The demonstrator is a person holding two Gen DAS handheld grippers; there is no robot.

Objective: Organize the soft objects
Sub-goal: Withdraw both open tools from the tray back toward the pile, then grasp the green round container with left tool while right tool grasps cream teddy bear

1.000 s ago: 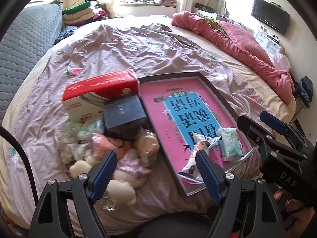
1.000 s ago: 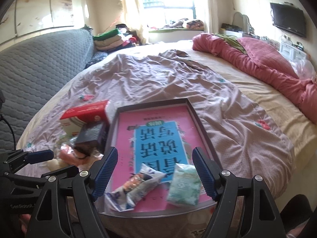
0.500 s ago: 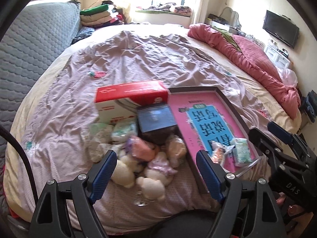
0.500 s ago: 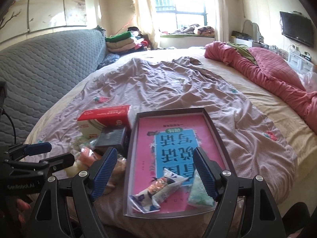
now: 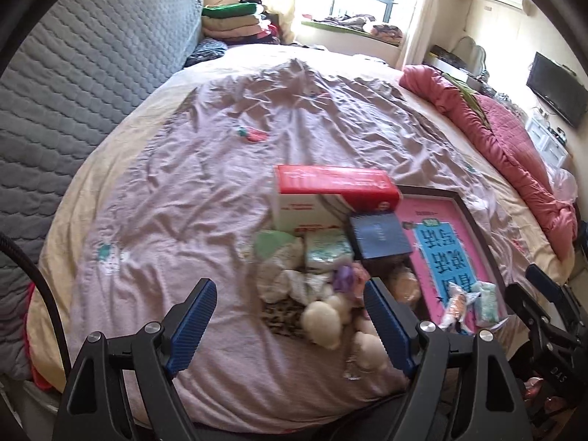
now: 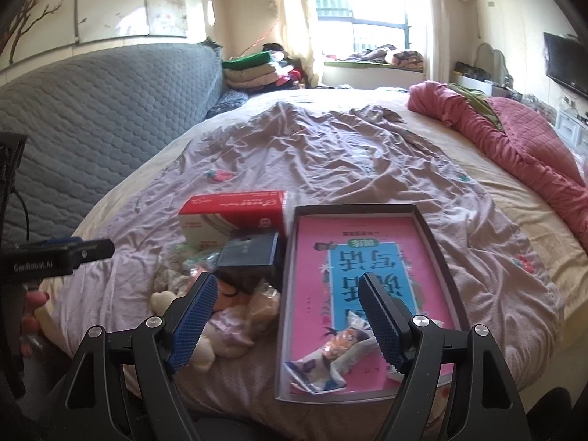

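Since the earlier frames the left gripper has swung leftward: the pile and tray, formerly centred in its view, now sit at 3 to 4 o'clock, and bare sheet fills the centre. The right gripper has drawn back a little; the whole tray now shows.

Left gripper: jaws wide apart, nothing between the pads. Right gripper: jaws wide apart, holding nothing, poised above the tray's near left corner.

Soft objects: a heap of small plush items and packets lies on the sheet just left of the tray, against a red box and a dark box. Two packets lie inside the tray at its near end, on a pink book.

Edges: the tray's near rim lies close to the bed's near edge. A grey headboard bounds the bed at 9 to 11 o'clock; a red quilt runs along 1 to 3 o'clock.

Open room: broad wrinkled sheet from 10 to 1 o'clock, beyond the boxes.
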